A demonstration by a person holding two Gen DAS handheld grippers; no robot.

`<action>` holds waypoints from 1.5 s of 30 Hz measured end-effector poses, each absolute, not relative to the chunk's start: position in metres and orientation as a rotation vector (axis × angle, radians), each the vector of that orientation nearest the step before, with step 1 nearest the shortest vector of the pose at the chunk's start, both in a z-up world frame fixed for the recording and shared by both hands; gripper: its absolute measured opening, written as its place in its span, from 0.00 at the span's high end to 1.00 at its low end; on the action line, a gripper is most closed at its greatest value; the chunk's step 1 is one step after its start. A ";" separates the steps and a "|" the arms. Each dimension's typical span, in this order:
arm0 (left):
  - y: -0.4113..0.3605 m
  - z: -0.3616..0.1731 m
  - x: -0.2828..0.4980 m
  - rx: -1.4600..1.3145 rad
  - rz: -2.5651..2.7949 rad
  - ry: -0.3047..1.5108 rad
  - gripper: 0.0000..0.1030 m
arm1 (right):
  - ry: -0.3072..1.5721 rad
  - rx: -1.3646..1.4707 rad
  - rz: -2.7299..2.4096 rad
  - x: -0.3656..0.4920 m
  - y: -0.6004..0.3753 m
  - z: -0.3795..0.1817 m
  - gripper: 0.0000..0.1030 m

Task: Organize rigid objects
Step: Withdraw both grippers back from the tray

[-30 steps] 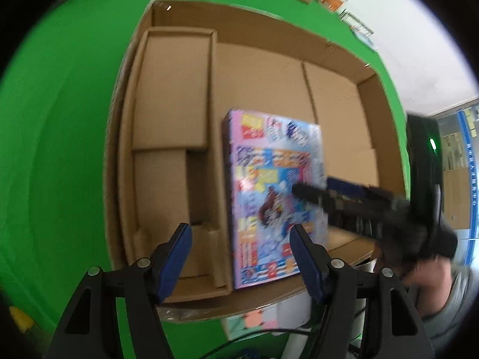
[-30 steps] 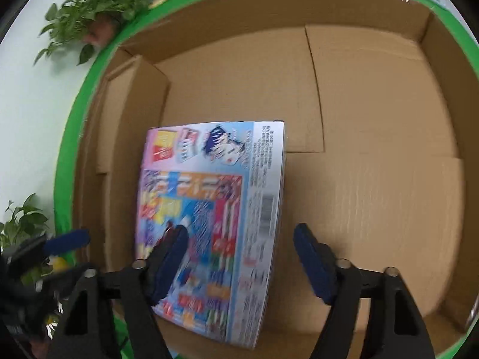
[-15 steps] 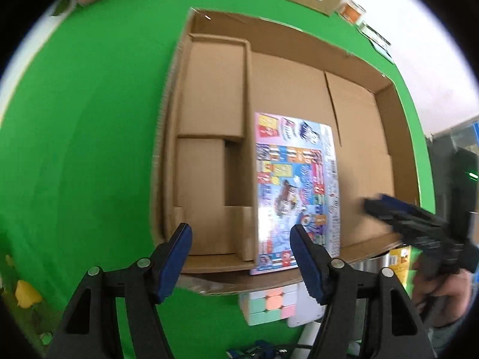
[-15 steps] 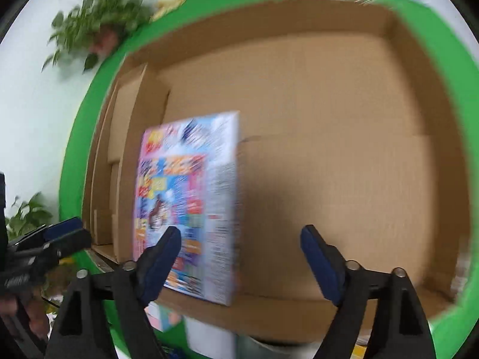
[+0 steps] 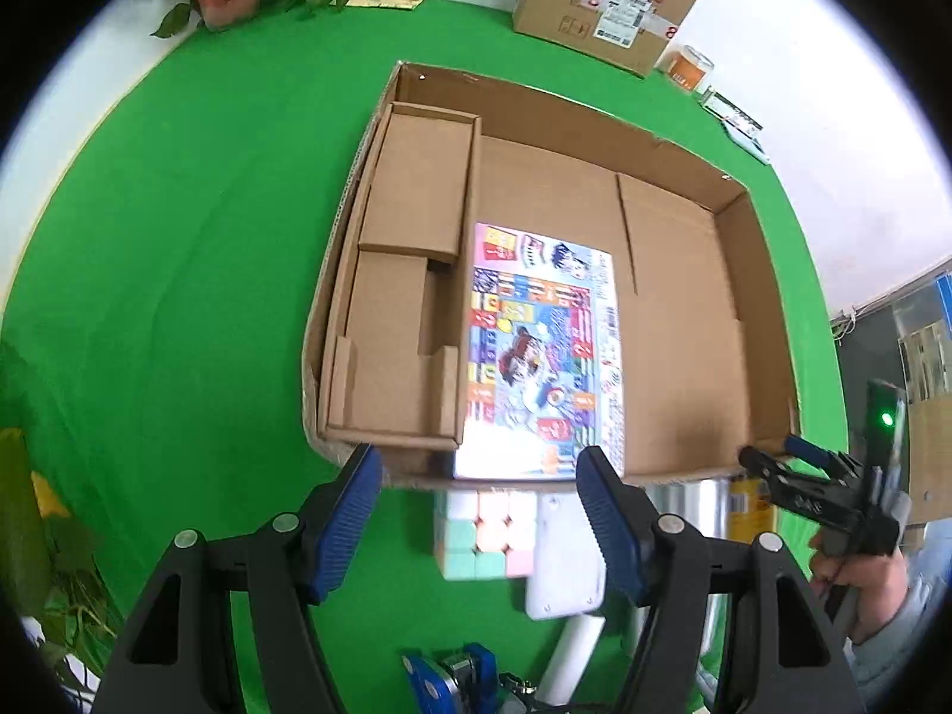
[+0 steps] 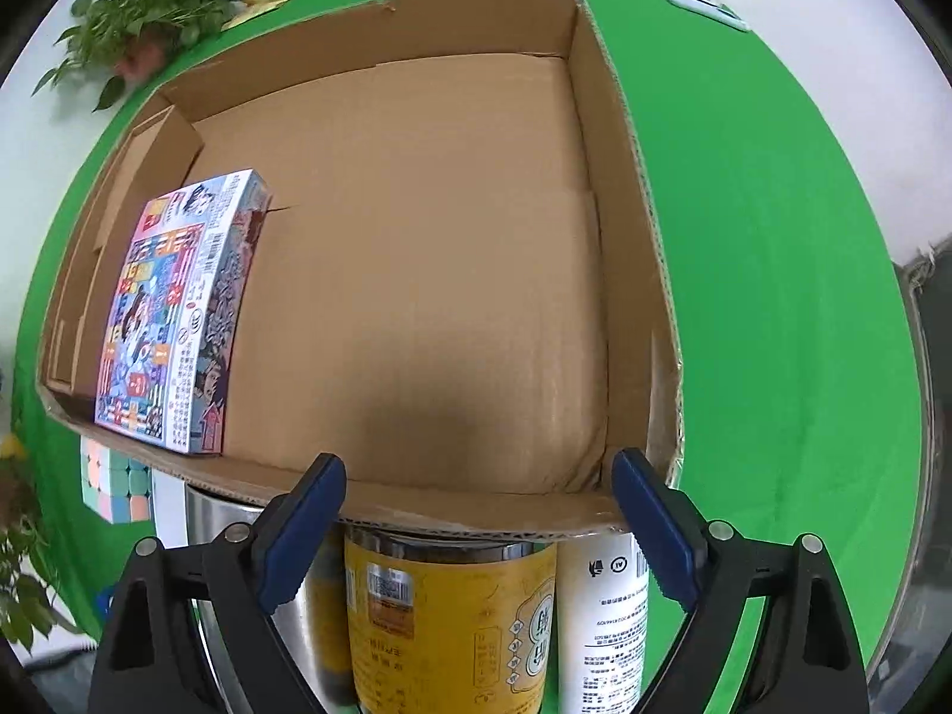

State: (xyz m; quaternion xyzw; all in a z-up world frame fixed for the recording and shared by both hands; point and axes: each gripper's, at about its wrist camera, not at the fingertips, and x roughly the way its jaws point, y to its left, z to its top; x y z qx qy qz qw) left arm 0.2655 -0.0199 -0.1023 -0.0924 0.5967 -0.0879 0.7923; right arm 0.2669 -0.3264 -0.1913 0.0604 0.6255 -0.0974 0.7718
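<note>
Cardboard box on green desk, colourful game box lying inside; left gripper wide and empty, right gripper opening, nothing between its pads.

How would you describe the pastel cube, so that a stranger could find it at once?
Start at the large open cardboard box on the green cloth. Just outside its near wall, below the colourful flat box, lies the pastel cube. It alone has a grid of mint, peach and pink squares, unlike the plain white object beside it.
</note>
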 end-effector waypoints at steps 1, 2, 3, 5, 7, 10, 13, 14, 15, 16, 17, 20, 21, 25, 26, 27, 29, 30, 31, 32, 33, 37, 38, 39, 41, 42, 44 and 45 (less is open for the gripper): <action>-0.021 -0.099 0.261 -0.194 -0.188 1.279 0.35 | 1.356 0.125 -0.217 0.269 -0.327 -0.192 0.13; -0.021 -0.097 0.258 -0.190 -0.190 1.273 0.35 | 1.353 0.121 -0.217 0.270 -0.327 -0.192 0.13; -0.021 -0.093 0.253 -0.186 -0.193 1.263 0.35 | 1.349 0.121 -0.214 0.258 -0.328 -0.189 0.14; -0.021 -0.087 0.245 -0.172 -0.193 1.239 0.35 | 1.348 0.120 -0.200 0.265 -0.326 -0.190 0.14; -0.020 -0.079 0.237 -0.152 -0.183 1.208 0.34 | 1.354 0.136 -0.187 0.260 -0.329 -0.188 0.14; -0.018 -0.069 0.233 -0.121 -0.157 1.150 0.33 | 1.337 0.126 -0.200 0.253 -0.325 -0.173 0.14; -0.020 -0.057 0.228 -0.066 -0.145 1.074 0.20 | 1.239 0.127 -0.214 0.236 -0.312 -0.140 0.10; -0.020 -0.055 0.226 -0.058 -0.149 1.057 0.20 | 1.210 0.126 -0.215 0.230 -0.305 -0.131 0.03; -0.021 -0.054 0.225 -0.050 -0.157 1.044 0.20 | 1.177 0.122 -0.216 0.220 -0.297 -0.118 0.00; -0.022 -0.053 0.225 -0.046 -0.166 1.039 0.20 | 1.152 0.119 -0.213 0.211 -0.290 -0.108 0.01; -0.023 -0.054 0.225 -0.046 -0.171 1.037 0.20 | 1.133 0.117 -0.209 0.201 -0.282 -0.100 0.01; -0.027 -0.053 0.220 -0.059 -0.202 1.023 0.29 | 1.117 0.102 -0.222 0.178 -0.261 -0.082 0.02; -0.029 -0.053 0.219 -0.070 -0.246 1.014 0.72 | 1.107 0.117 -0.213 0.170 -0.255 -0.075 0.05; -0.042 -0.047 0.211 -0.078 -0.385 1.012 0.95 | 1.089 0.165 -0.175 0.144 -0.243 -0.058 0.56; -0.045 -0.043 0.208 -0.077 -0.396 0.997 0.92 | 1.064 0.141 -0.208 0.137 -0.241 -0.051 0.51; -0.048 -0.040 0.205 -0.067 -0.386 0.991 0.83 | 1.046 0.128 -0.227 0.133 -0.240 -0.046 0.44; -0.050 -0.032 0.198 -0.070 -0.343 0.980 0.13 | 1.009 0.127 -0.261 0.125 -0.240 -0.037 0.02; -0.049 -0.029 0.193 -0.088 -0.336 0.955 0.10 | 0.983 0.128 -0.269 0.122 -0.241 -0.033 0.01; -0.047 -0.023 0.187 -0.101 -0.327 0.920 0.10 | 0.968 0.129 -0.270 0.118 -0.240 -0.029 0.01; -0.048 -0.020 0.182 -0.097 -0.320 0.913 0.10 | 0.970 0.131 -0.258 0.116 -0.241 -0.026 0.01; -0.049 -0.018 0.178 -0.089 -0.309 0.915 0.10 | 0.975 0.130 -0.246 0.114 -0.240 -0.025 0.01; -0.051 -0.011 0.151 -0.098 -0.274 0.904 0.10 | 0.999 0.142 -0.194 0.099 -0.235 -0.025 0.01; -0.053 -0.010 0.143 -0.096 -0.267 0.899 0.10 | 1.010 0.146 -0.181 0.092 -0.232 -0.026 0.01; -0.054 -0.009 0.137 -0.091 -0.259 0.895 0.10 | 1.013 0.141 -0.180 0.087 -0.231 -0.027 0.01; -0.059 -0.005 0.117 -0.075 -0.231 0.895 0.10 | 1.015 0.128 -0.175 0.070 -0.227 -0.024 0.01; -0.059 -0.004 0.110 -0.072 -0.231 0.892 0.10 | 1.013 0.129 -0.174 0.065 -0.226 -0.022 0.01; -0.063 -0.001 0.090 -0.049 -0.224 0.883 0.10 | 1.005 0.141 -0.166 0.050 -0.224 -0.019 0.01; -0.065 -0.001 0.082 -0.033 -0.216 0.884 0.10 | 1.006 0.144 -0.159 0.041 -0.222 -0.018 0.01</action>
